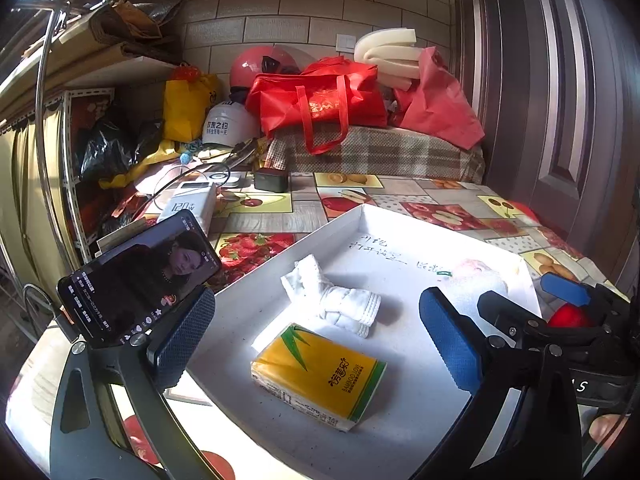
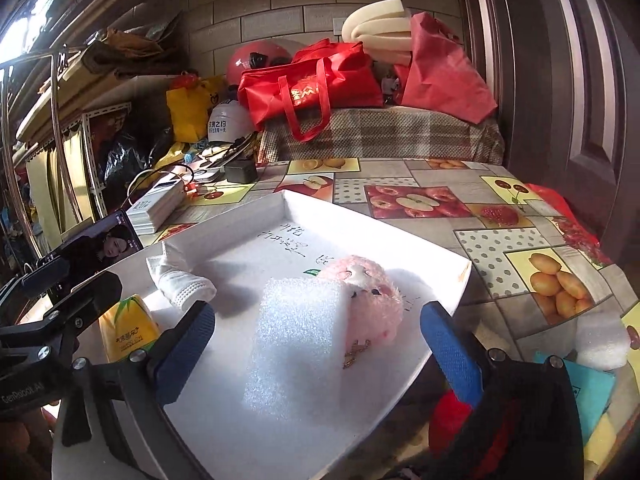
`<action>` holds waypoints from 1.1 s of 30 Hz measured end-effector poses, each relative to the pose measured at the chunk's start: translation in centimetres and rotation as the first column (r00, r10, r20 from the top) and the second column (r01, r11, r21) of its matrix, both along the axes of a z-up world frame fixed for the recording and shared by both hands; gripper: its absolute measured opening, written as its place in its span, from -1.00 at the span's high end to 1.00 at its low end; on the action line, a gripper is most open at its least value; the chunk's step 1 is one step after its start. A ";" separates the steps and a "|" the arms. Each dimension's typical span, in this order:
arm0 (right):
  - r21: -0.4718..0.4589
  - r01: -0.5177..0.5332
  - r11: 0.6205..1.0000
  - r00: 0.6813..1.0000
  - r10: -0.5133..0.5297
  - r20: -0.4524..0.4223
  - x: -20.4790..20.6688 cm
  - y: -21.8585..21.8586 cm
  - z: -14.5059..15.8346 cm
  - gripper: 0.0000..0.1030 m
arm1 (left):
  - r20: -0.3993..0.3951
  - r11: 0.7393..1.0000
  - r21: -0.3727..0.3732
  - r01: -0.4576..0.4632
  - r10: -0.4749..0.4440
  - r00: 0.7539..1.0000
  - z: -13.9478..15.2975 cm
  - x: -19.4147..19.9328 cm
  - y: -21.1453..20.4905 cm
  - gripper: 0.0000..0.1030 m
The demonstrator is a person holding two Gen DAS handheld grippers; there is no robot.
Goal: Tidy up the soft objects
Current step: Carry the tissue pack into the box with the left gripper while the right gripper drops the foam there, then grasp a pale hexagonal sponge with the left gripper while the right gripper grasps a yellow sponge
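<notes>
left hand-held gripper (image 1: 316,344): spreading wide, gripping nothing; tissue pack (image 1: 318,376) sitting between its fingers in the white tray (image 1: 344,220).
right hand-held gripper (image 2: 316,344): gaping too, foam sheet (image 2: 296,336) lying just ahead, leaning on pink plush (image 2: 372,296) (probably just dropped).

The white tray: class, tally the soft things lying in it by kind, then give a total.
Tissue pack: 1
Rolled white cloth: 1
Foam sheet: 1
Pink plush toy: 1
Total in the tray: 4
</notes>
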State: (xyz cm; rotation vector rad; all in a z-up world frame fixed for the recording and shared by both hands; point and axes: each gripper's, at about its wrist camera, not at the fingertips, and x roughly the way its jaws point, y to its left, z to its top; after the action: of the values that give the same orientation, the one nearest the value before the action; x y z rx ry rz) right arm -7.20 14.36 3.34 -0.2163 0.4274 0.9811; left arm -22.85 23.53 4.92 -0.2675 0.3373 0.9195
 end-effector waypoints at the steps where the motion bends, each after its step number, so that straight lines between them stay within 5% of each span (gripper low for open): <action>1: 0.003 0.002 1.000 1.000 -0.002 0.004 -0.1 0.0 0.0 -0.99 | 0.001 1.000 0.003 0.000 0.000 1.000 0.0 0.0 0.0 -1.00; 26: 0.088 -0.024 0.996 0.998 0.020 0.051 -2.2 -4.4 0.5 -0.99 | 0.027 0.992 0.118 -0.036 0.033 0.999 0.4 -0.8 -2.8 -1.00; 33: 0.231 -0.050 0.972 0.995 0.028 0.100 -2.7 -11.3 1.7 -0.99 | 0.017 0.985 0.106 0.135 -0.138 0.990 0.4 0.8 -5.4 -1.00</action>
State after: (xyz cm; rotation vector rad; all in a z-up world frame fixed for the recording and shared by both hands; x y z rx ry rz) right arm -9.86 3.10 5.04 -0.0584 0.2173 1.0459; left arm -22.02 18.16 5.30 -0.1573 0.2803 0.7953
